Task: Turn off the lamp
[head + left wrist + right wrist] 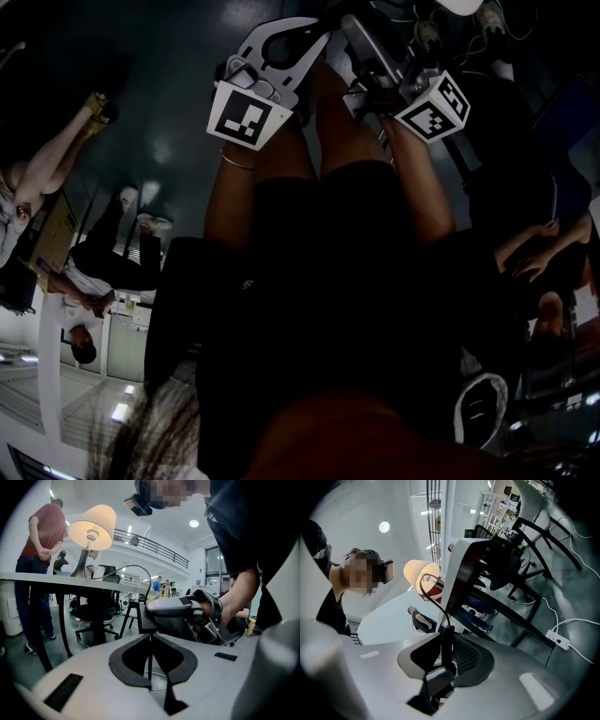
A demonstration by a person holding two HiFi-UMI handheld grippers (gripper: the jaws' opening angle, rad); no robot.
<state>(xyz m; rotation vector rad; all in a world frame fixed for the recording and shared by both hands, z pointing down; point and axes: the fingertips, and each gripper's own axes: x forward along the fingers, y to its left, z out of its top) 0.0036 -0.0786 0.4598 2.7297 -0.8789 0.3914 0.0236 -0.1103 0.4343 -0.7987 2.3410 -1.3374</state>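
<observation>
The lamp (93,527) stands lit on a white table (42,577), its cream shade glowing; the right gripper view also has the lamp (420,573), lit. Its black cord (136,568) arcs down to an inline switch (139,616). My right gripper (446,654) is shut on that switch (447,641). In the left gripper view the right gripper (157,613) reaches in from the right. Just below the switch, my left gripper (150,645) is shut on the thin cord. In the dark head view both grippers are side by side at the top, left gripper (272,52) and right gripper (375,61).
A person in a red shirt (40,545) stands at the table's far side. A black office chair (93,613) sits under it. A white power strip (558,639) with cables lies on the floor. Other people sit around the room's edges.
</observation>
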